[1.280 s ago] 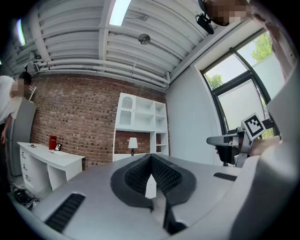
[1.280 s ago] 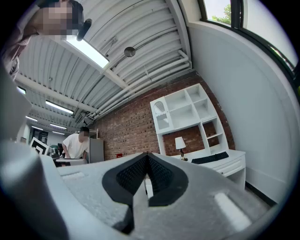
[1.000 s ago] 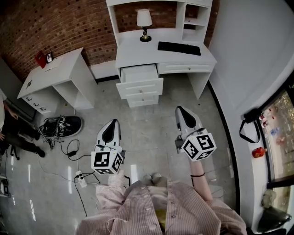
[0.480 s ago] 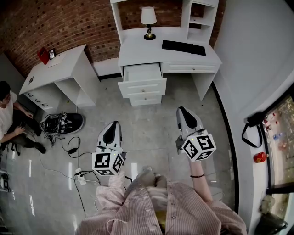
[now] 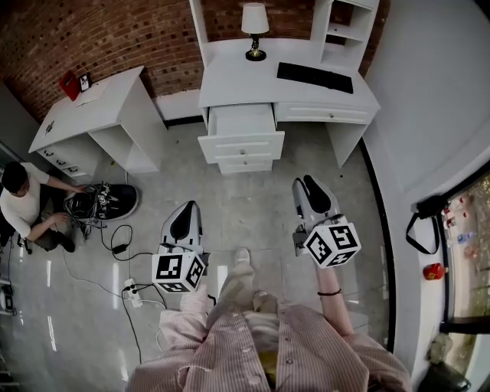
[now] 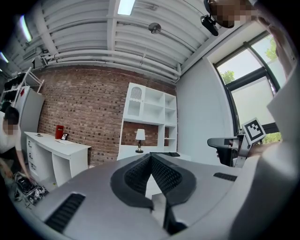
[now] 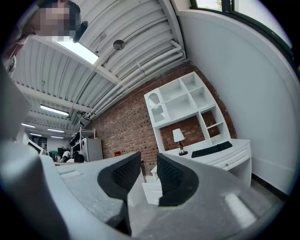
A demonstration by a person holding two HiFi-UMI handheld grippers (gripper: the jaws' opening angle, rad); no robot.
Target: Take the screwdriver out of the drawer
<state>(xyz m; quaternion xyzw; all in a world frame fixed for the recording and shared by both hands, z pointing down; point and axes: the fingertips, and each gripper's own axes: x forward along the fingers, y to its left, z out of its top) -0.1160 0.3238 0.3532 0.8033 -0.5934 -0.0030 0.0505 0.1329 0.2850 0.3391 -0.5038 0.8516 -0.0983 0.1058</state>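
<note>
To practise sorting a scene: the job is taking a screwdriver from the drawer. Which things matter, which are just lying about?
Job: open top drawer; white desk; right gripper, fingers just opening, empty; left gripper, fingers shut.
Lying about: lamp; keyboard; side table; cable tangle.

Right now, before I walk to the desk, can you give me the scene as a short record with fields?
top drawer: pulled open, under the left part of the white desk
screwdriver: not visible from here
on desk: lamp, keyboard
left gripper: shut, empty
right gripper: jaws apart, just been opening, nothing between them
position: both held over the floor, short of the desk
at left: a person crouching by cables
</note>
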